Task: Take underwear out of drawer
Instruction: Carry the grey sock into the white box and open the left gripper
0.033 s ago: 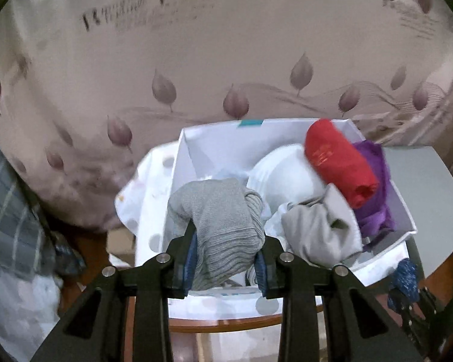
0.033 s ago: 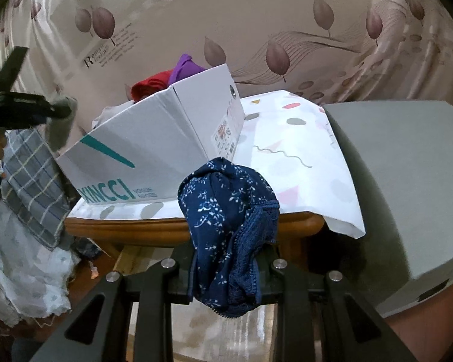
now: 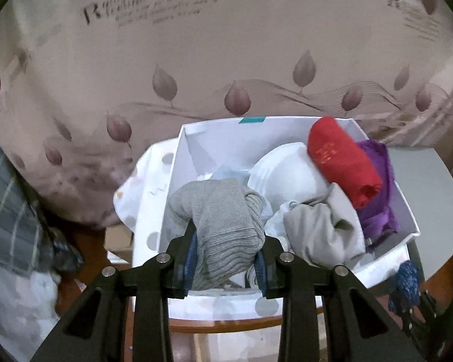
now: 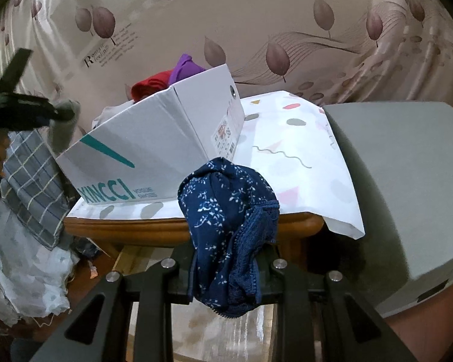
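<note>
Between the left gripper's [image 3: 226, 264] fingers a grey knit garment [image 3: 220, 223] is pinched, its bulk draping forward over the tips and hanging above the near left corner of the white shoebox [image 3: 178, 163] (standing in for the drawer). To clear the rim it must travel back toward the holder. Off to the right and outside the box, the right gripper [image 4: 225, 268] is clamped on navy floral underwear [image 4: 226, 211].

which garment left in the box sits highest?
The red rolled piece, lying across the white one and against the purple one at the white box's far right corner.
</note>
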`<state>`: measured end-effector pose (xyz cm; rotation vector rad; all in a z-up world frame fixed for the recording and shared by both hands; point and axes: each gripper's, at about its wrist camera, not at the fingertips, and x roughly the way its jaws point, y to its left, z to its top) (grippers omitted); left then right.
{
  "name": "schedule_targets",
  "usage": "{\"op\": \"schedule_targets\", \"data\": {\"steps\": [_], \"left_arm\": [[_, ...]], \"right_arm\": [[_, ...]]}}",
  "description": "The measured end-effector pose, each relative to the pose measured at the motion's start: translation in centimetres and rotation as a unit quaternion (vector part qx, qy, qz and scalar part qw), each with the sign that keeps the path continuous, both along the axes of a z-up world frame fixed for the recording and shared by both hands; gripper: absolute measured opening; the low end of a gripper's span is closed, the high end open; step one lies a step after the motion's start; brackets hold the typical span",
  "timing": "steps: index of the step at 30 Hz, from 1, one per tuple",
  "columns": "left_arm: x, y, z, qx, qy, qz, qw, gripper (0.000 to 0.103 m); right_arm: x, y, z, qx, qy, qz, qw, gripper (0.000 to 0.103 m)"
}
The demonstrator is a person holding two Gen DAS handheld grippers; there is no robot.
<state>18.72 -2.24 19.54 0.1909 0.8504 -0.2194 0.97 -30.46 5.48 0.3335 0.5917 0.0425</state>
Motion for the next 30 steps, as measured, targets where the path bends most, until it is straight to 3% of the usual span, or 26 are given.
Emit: {"op": "schedule_targets", "data": {"steps": [11,21,27,30], "left_arm": [[3.0,-0.4,-2.8,-0.001,0.030,0.032,0.9990,0.029],[3.5,-0.1,-4.7,0.024,0.030,0.044,0.9983,0.033],[2.9,-0.5,-4.5,0.043,0.019,0.037,0.9982,0.042],[2.3,-0.9,-4.2,0.056,0.007,0.028,0.9980,0.053]], "right_arm": [[0.3,0.8,0.0,-0.044,0.005,-0.016,0.999,0.027],[0.7,0.3,-0.5,-0.033,0.023,-0.023,0.999,0.027],[0.9,0.6,-0.7,-0.037,0.030,-0.018,0.999,0.027],[1.0,0.7,-0.7,-0.039,0.031,-0.016,0.999,0.027]]}}
